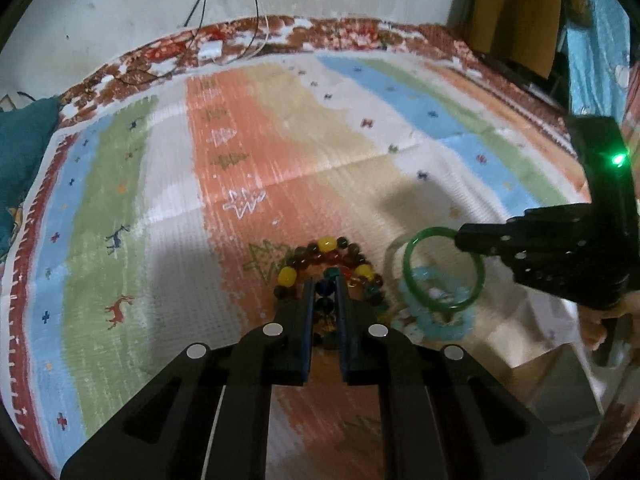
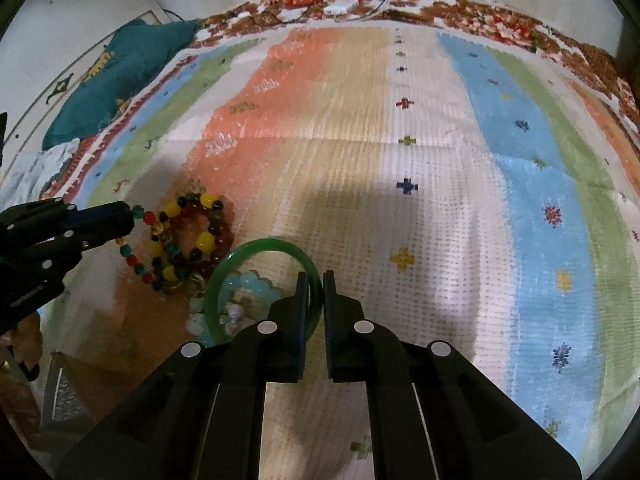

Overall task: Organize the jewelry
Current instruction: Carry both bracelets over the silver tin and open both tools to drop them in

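Note:
On the striped mat lies a pile of bead bracelets [image 1: 332, 254] in amber, yellow and dark beads. My left gripper [image 1: 324, 283] is shut on a strand of red, teal and dark beads [image 2: 142, 216] at the pile's near edge; in the right wrist view the left gripper [image 2: 129, 218] comes in from the left. A green bangle [image 2: 260, 245] stands tilted above a light-blue bead bracelet [image 2: 250, 283]. My right gripper [image 2: 316, 278] is shut on the bangle's rim. The left wrist view shows the green bangle [image 1: 408, 276], the right gripper [image 1: 460, 239] and the light-blue bracelet [image 1: 440, 322].
The striped mat [image 2: 420, 140] spreads wide beyond the jewelry. A teal cushion [image 2: 120, 68] lies at the far left edge, and thin cables [image 1: 224, 20] hang against the back wall. A grey box [image 1: 560, 384] sits near the person's hand [image 1: 596, 322].

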